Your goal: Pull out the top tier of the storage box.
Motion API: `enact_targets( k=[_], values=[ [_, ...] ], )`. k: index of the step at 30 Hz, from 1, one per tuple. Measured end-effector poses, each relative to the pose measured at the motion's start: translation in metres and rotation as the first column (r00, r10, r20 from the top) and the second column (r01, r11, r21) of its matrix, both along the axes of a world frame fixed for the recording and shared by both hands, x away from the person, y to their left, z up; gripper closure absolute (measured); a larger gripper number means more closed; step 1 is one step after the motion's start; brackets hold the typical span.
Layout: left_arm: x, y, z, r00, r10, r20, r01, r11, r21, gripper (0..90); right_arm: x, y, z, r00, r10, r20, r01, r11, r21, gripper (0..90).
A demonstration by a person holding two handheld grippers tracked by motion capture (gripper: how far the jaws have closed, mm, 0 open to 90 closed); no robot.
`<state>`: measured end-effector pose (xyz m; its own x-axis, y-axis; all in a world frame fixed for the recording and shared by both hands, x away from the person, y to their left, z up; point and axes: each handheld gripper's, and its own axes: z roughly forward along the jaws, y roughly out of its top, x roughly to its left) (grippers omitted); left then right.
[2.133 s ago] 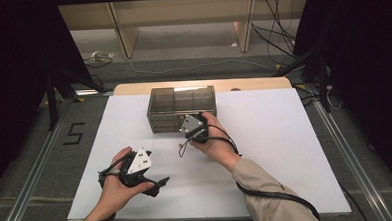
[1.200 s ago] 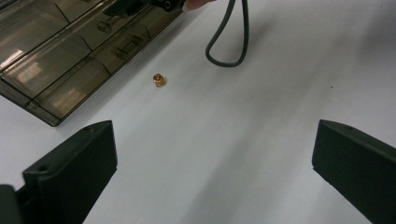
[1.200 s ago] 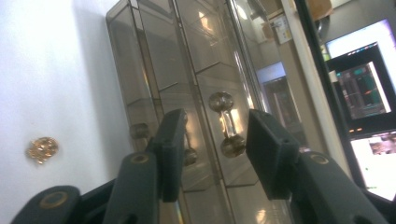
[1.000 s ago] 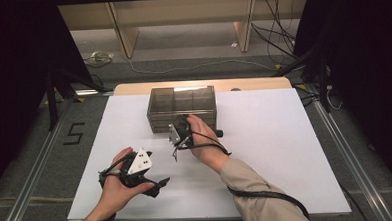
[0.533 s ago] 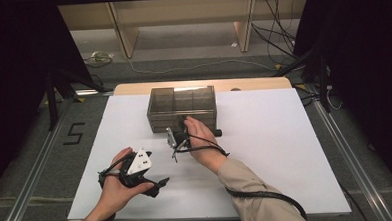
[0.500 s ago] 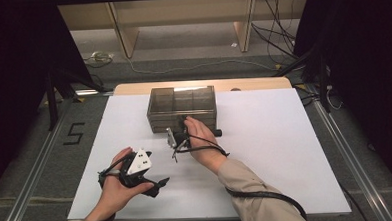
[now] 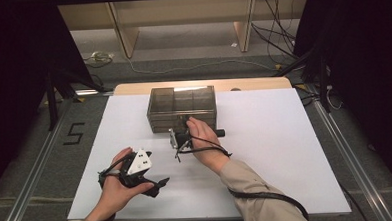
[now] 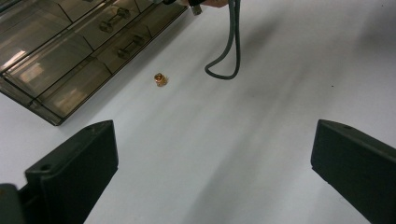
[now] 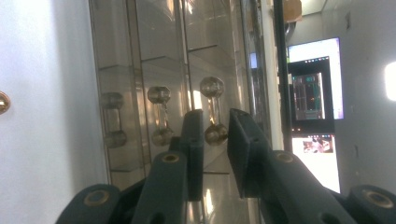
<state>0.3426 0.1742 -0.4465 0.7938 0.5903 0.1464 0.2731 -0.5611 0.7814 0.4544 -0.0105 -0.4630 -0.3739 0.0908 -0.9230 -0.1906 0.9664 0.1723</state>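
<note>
So the right gripper (image 7: 178,139) is turned on its side right up against the front of the smoky clear drawer cabinet (image 7: 181,99), which sits at the back middle of the white table (image 7: 285,136). In the right gripper view the cabinet front has three little dumbbell-shaped drawer handles in a row, and the jaws are nearly closed with just a narrow gap, bracketing the nearest handle (image 9: 213,109); its lower knob sits right in the gap between the jaw tips, but I honestly can't tell if the pads are touching it or not. The left gripper (image 7: 136,174) rests low on the table near the front left edge, well apart from the cabinet, jaws spread wide with nothing between them. Its own view shows a tiny brass fitting (image 8: 161,79) lying loose on the table just beside the cabinet front, plus the right gripper's grey cable (image 8: 227,51) looping down nearby
</note>
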Motion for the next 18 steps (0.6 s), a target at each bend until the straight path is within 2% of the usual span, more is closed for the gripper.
enact_targets(
  k=[8,12,18],
  values=[
    [-0.0001,0.0008,0.0003,1.0,0.0,0.001,0.0,1.0,0.004,1.0,-0.0008,0.0031,-0.0005,0.9998,-0.011,0.016,0.012,0.999,-0.033,79.3],
    [-0.0001,0.0009,0.0002,1.0,0.001,0.001,-0.001,1.0,0.005,1.0,-0.0001,0.0025,-0.0007,0.9997,0.0,0.023,0.001,0.999,-0.032,79.6],
    [0.0,0.0011,0.0002,1.0,0.001,0.001,-0.001,1.0,0.003,1.0,-0.0002,0.0026,0.0009,1.0,-0.007,0.005,0.007,0.999,-0.033,79.6]
  ],
)
